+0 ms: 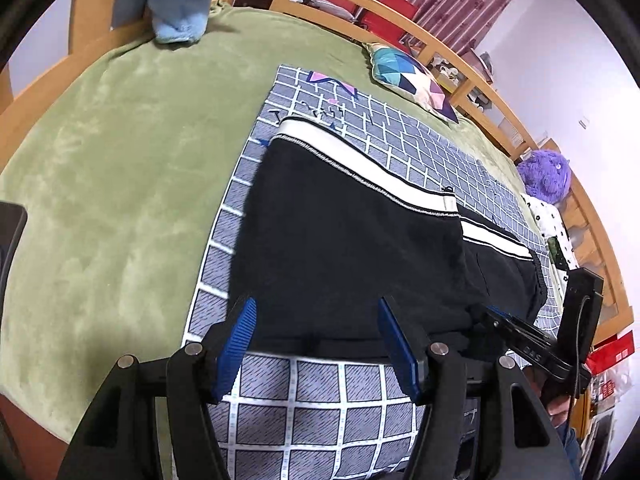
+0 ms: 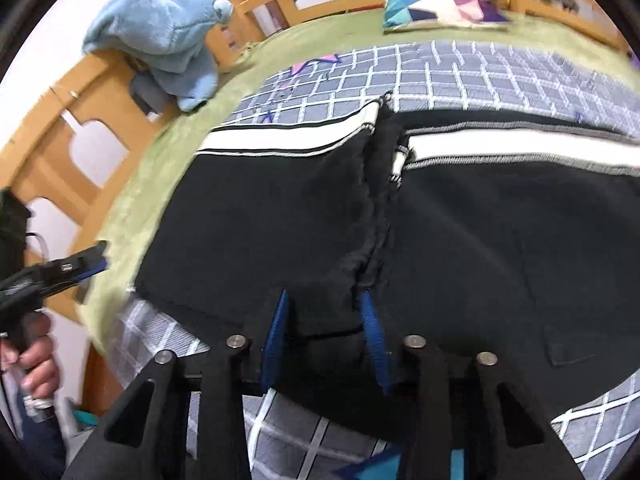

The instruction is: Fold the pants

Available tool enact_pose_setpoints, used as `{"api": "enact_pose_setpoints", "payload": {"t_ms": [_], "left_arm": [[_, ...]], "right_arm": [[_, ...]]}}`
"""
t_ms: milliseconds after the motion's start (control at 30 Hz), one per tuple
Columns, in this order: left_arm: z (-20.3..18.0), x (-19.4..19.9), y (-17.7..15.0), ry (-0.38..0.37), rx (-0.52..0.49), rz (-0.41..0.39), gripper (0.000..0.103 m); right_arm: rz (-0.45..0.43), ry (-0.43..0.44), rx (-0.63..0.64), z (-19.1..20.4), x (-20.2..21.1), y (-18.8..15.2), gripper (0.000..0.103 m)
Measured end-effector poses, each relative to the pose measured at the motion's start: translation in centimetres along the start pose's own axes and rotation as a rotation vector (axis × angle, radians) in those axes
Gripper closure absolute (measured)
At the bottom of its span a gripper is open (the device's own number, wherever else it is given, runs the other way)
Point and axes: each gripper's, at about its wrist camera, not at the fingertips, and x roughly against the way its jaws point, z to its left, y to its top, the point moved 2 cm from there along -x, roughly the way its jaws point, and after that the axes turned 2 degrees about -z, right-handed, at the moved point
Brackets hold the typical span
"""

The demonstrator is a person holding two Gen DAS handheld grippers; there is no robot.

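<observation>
Black pants (image 1: 344, 240) lie folded on my bed's checked mat (image 1: 320, 392). My left hand-held gripper (image 1: 316, 340) gapes wide, empty, at their near edge; my right hand-held gripper (image 2: 324, 334) pinches a fabric fold.

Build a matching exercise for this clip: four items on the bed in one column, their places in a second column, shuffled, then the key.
Things:
1. black pants with white side stripe
2. light blue plush towel
3. geometric-patterned pillow
4. fuzzy purple plush toy

Places:
A. draped over the wooden bed frame at a corner
B. flat on the green blanket, beyond the mat
C. spread on the grey grid-patterned mat
D. at the bed's right edge by the shelf rail

Pairs: 1-C, 2-A, 3-B, 4-D
</observation>
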Motion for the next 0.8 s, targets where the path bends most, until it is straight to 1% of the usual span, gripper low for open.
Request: {"api": "enact_pose_setpoints", "payload": {"t_ms": [67,100,167,233,300,367,400,433,467,500,533,600,633,667,700,733,767,800], "left_arm": [[0.3,-0.3,-0.2,0.001,0.006,0.017,0.043],[0.4,-0.2,-0.4,-0.004,0.007,0.018,0.043],[0.5,-0.1,-0.5,-0.017,-0.001,0.013,0.043],[0.6,-0.2,-0.5,-0.016,-0.007,0.013,0.043],[0.5,-1.0,-0.2,-0.021,-0.004,0.026,0.043],[0.5,-1.7,0.3,-0.023,0.004,0.039,0.043],[0.4,-1.8,0.6,-0.030,0.002,0.039,0.043],[0.3,-1.8,0.8,-0.033,-0.006,0.034,0.043],[0.1,-1.7,1.1,-0.031,-0.021,0.024,0.043],[0.0,-1.7,1.4,-0.026,-0.037,0.015,0.043],[0.0,-1.8,1.8,-0.016,-0.050,0.006,0.042],[-0.2,-2.5,2.7,-0.002,-0.061,-0.002,0.041],[-0.2,-2.9,3.0,-0.001,-0.058,-0.002,0.041],[-0.3,-3.4,3.4,-0.004,-0.055,-0.001,0.041],[-0.4,-3.9,3.6,-0.008,-0.054,0.001,0.041],[-0.6,-4.4,3.7,-0.010,-0.055,0.004,0.041],[-0.7,-4.9,3.8,-0.010,-0.057,0.008,0.041],[-0.8,-5.4,3.7,-0.009,-0.060,0.016,0.041]], "right_arm": [[-0.001,0.012,0.027,0.3,0.2,0.1,0.085],[-0.029,0.028,0.031,0.1,1.3,0.0,0.086],[-0.070,0.081,0.035,0.5,3.3,0.0,0.087],[-0.080,0.099,0.044,0.9,4.6,-0.3,0.086],[-0.003,0.044,0.086,1.4,3.2,-1.2,0.084],[0.111,-0.018,0.123,1.6,0.2,-2.1,0.081],[0.154,-0.027,0.132,1.7,-0.8,-2.4,0.081],[0.176,-0.030,0.153,1.9,-1.1,-2.4,0.081],[0.172,-0.026,0.171,2.0,-0.7,-2.2,0.080],[0.155,-0.011,0.190,2.1,0.2,-1.6,0.076],[0.110,0.015,0.192,2.0,1.4,-0.6,0.074],[0.026,0.032,0.175,1.4,2.7,1.3,0.058],[-0.023,0.033,0.159,1.0,2.8,3.1,0.058],[-0.039,0.033,0.150,0.7,2.7,3.9,0.058],[-0.050,0.028,0.138,0.3,1.6,5.5,0.058],[-0.049,0.021,0.130,0.2,0.8,6.3,0.058],[-0.045,0.014,0.118,-0.1,-0.9,7.6,0.058],[-0.035,0.006,0.116,-0.1,-2.2,8.2,0.065]]}}
